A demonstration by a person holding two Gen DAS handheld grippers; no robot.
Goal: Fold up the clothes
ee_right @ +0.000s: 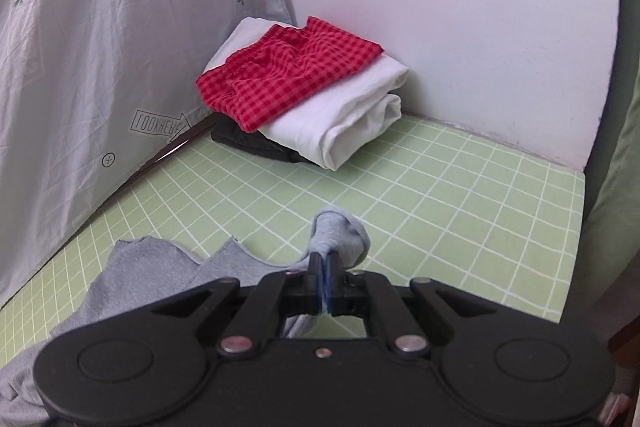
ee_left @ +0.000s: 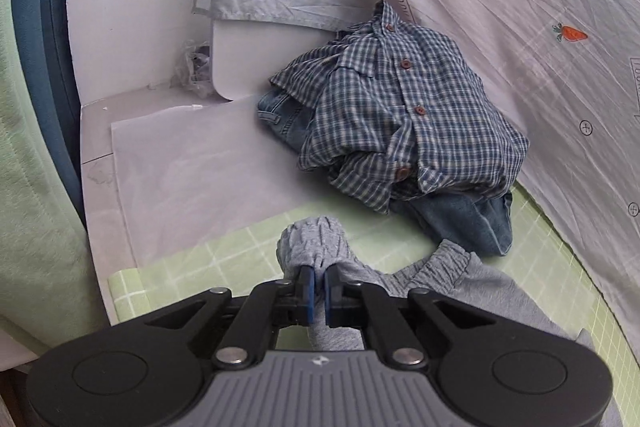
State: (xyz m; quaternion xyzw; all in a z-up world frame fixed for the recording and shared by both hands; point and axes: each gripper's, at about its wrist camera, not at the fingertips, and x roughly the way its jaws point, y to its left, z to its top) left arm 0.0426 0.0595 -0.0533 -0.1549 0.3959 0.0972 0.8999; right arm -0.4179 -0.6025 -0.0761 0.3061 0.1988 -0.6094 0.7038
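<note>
Closest to the left wrist camera, the left gripper [ee_left: 319, 277] has its blue pads [ee_left: 306, 297] pinched together on a bunched fold of the grey garment [ee_left: 452, 279], at what looks like a gathered elastic edge. A knot of grey cloth stands up just past the fingertips, and the rest of the garment trails off to the right and down over the green grid mat [ee_left: 224, 259].

On the other side, the right gripper [ee_right: 322, 267] is likewise clamped tight on the same grey garment [ee_right: 132, 279]. A small grey lump pokes out beyond the tips. From there the cloth sags leftward and toward the camera, lying partly on the green grid mat [ee_right: 440, 195], with a raw, jagged edge showing at the left.

Beyond the left gripper, well apart from it, a crumpled blue plaid shirt [ee_left: 400, 115] sits heaped on top of a pair of jeans [ee_left: 472, 227], near the pale printed sheet [ee_left: 520, 7] that hangs as a backdrop.

Beyond the right gripper, in the far corner of the mat, a red checked garment [ee_right: 288, 75] lies folded on a folded white cloth [ee_right: 352, 119], with something black [ee_right: 248, 143] beneath them, against the white wall [ee_right: 440, 7].
</note>
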